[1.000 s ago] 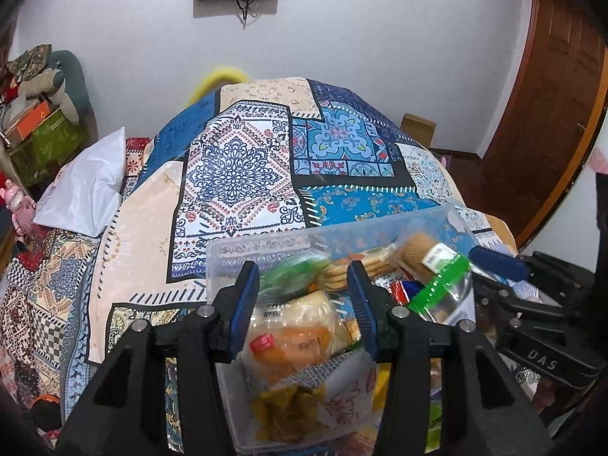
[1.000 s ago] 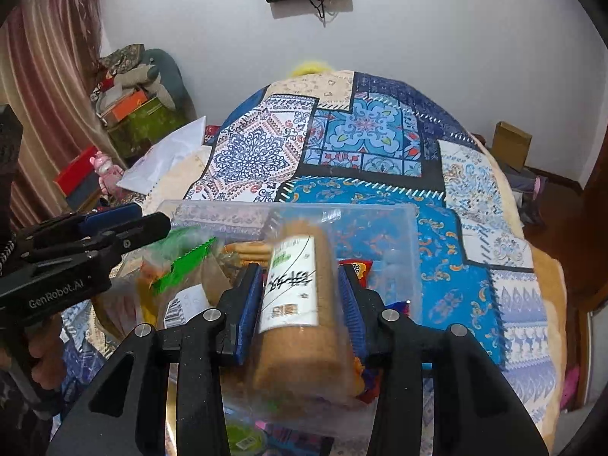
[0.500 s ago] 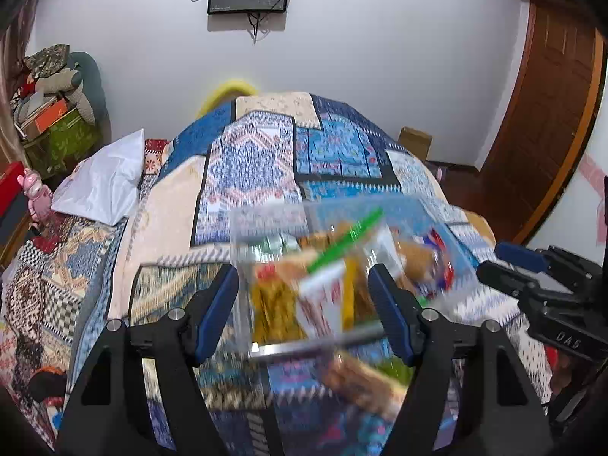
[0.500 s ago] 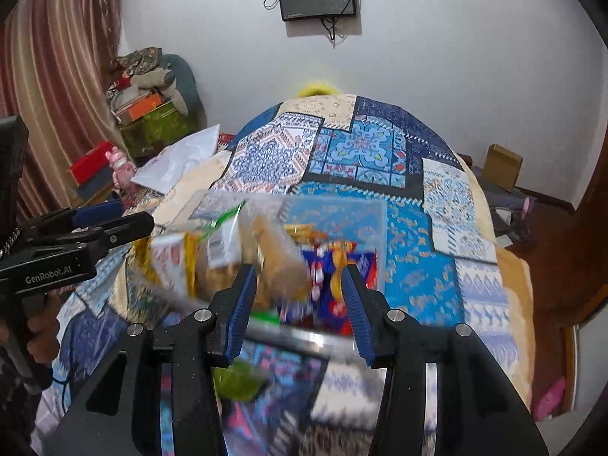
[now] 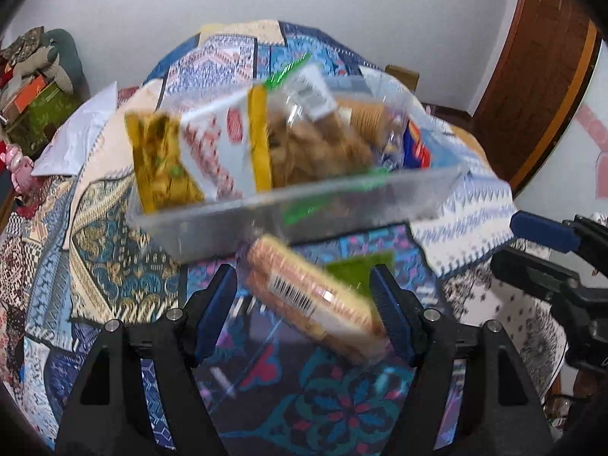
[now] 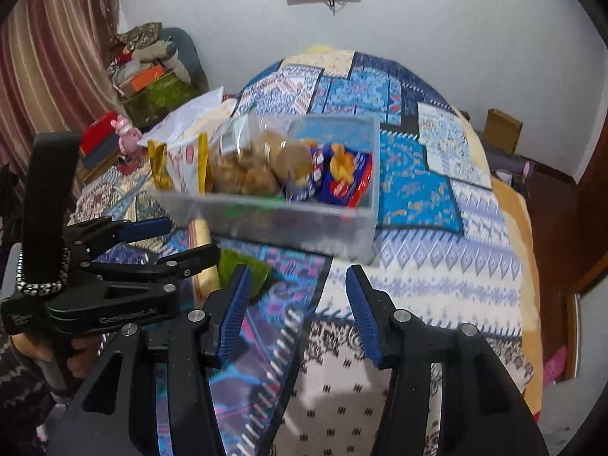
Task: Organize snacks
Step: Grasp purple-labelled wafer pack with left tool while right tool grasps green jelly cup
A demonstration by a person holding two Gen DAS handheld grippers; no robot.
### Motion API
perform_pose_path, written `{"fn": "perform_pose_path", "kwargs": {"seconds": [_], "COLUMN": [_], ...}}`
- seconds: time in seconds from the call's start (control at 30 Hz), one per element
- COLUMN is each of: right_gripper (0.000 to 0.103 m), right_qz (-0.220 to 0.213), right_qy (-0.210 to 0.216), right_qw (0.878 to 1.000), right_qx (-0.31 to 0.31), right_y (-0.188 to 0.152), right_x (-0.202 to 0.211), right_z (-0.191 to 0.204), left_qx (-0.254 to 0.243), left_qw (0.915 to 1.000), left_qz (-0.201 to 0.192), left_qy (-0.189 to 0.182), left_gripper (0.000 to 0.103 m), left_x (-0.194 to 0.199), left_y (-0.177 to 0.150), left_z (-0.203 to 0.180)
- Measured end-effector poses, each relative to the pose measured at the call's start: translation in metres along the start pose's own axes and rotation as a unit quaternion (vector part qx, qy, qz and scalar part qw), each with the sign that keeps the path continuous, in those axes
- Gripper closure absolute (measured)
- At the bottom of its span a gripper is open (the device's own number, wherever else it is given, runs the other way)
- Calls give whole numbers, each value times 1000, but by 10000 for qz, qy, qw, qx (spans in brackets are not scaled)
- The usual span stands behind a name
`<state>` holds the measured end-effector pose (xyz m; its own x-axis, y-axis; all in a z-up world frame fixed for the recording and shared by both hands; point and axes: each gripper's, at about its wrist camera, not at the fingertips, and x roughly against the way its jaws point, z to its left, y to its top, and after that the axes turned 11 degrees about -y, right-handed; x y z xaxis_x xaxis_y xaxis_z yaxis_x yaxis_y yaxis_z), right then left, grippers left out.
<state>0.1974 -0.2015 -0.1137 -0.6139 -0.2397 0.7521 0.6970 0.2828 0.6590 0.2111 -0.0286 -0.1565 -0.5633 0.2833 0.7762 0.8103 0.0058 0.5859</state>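
1. The clear plastic bin point(image 5: 296, 205) sits on the patchwork bedspread point(image 6: 425, 174), packed with snack bags.
2. A long biscuit packet point(image 5: 307, 296) lies on the spread just in front of the bin, with a green packet point(image 5: 357, 269) beside it.
3. The left gripper point(image 5: 304, 304) has just been opening; its jaws stand apart on either side of the biscuit packet, not pressing it.
4. The right gripper point(image 6: 296, 304), also just opening, hangs in front of the bin with nothing between its jaws.
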Motion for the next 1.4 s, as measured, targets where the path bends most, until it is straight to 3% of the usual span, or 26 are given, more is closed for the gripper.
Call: {"fn": "perform_pose_path", "kwargs": {"seconds": [0.1,0.33,0.57,0.87,1.1,1.27,1.33,1.4], "right_gripper": [55,55,55,56,56,56,56,56], "right_qz": [83,295,664,888,625,455,417,385], "right_qy": [45,308,412,678,547,397,373,341], "right_qw": [9999,9990,9969,9936,9965,9981,9983,9984], "right_qx": [62,151,122,-159,-49,-81,-151,-221], "right_y": [-3,-7,-5,3,-6,-14,-18,-22], "right_x": [-6,-27,-63,-93,-73,-52,-46,-40], "right_z": [5,32,50,56,48,27,19,12], "left_qx": [97,324,682,662,559,445,140,-149], "left_qw": [9999,9989,9975,9972,9964,9971,9989,9993], "left_qz": [-74,132,67,203,354,474,414,349], "left_qy": [-96,327,154,-273,-532,-407,-174,-46], "left_gripper": [27,26,26,26,26,26,30,45], "left_x": [8,15,30,24,5,-19,-24,-24], "left_y": [-9,-36,-45,-47,-34,-30,-32,-38], "left_z": [13,61,86,68,44,25,12,1]}}
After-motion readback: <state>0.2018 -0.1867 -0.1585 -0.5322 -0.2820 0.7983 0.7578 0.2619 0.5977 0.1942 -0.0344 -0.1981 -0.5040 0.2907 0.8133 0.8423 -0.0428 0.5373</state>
